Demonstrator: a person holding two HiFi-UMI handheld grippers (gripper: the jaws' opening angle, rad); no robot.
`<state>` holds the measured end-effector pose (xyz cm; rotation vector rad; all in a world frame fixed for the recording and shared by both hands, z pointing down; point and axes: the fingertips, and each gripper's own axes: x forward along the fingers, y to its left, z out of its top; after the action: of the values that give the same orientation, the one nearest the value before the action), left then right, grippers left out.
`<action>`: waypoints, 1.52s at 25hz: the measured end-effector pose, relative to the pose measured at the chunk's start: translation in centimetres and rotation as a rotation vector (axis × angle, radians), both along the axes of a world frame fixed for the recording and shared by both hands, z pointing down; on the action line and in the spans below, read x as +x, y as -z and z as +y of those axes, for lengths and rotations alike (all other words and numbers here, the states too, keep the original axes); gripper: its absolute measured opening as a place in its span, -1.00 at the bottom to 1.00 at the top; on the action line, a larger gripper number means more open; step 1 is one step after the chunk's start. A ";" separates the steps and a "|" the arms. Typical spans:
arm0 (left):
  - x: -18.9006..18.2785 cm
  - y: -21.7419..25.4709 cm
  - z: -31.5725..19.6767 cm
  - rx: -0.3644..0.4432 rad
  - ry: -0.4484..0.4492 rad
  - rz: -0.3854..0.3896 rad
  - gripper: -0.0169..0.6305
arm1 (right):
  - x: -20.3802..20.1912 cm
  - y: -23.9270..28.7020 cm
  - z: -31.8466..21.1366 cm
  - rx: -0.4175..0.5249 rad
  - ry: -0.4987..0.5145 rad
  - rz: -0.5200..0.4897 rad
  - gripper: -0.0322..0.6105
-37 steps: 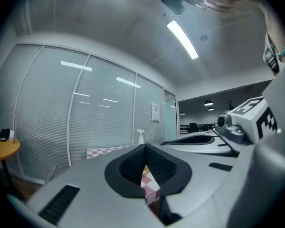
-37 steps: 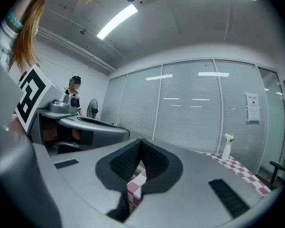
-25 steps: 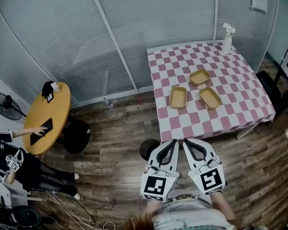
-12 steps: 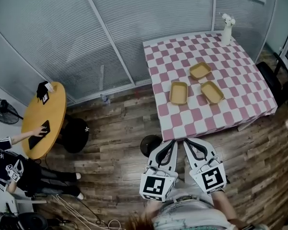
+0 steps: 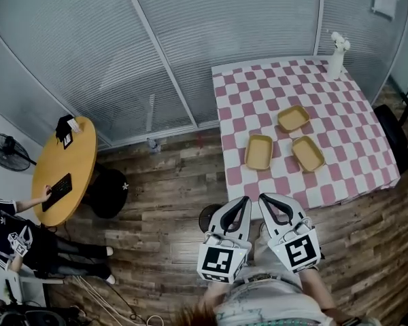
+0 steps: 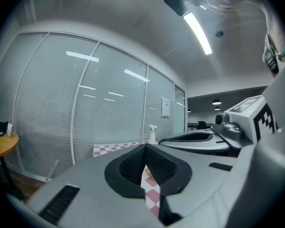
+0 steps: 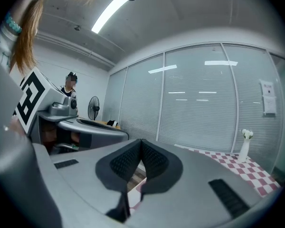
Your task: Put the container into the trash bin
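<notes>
Three empty tan containers lie on the pink-and-white checked table: one nearest on the left, one to its right, one farther back. A round black trash bin stands on the floor by the table's near left corner, partly hidden behind my left gripper. Both grippers are side by side at the bottom of the head view, pointing at the table's near edge. The left gripper and the right gripper are shut, with nothing between the pads.
A white vase stands at the table's far corner. Glass partitions with blinds run behind. At the left are a round yellow table, a black stool, a seated person and a fan. The floor is wood planks.
Both grippers have moved together toward the table; its near edge now sits just beyond their tips. Their jaws stayed shut.
</notes>
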<state>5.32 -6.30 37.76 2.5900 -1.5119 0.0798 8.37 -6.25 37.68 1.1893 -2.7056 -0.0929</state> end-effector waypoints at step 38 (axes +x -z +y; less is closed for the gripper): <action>2.3 -1.0 -14.3 -0.043 0.146 -0.080 -0.93 | 2.4 -0.7 -16.8 0.009 0.210 0.019 -0.92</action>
<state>7.60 -20.62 38.75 2.4624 -1.7024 0.2002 10.73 -23.04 38.38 0.8982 -2.8075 -0.1437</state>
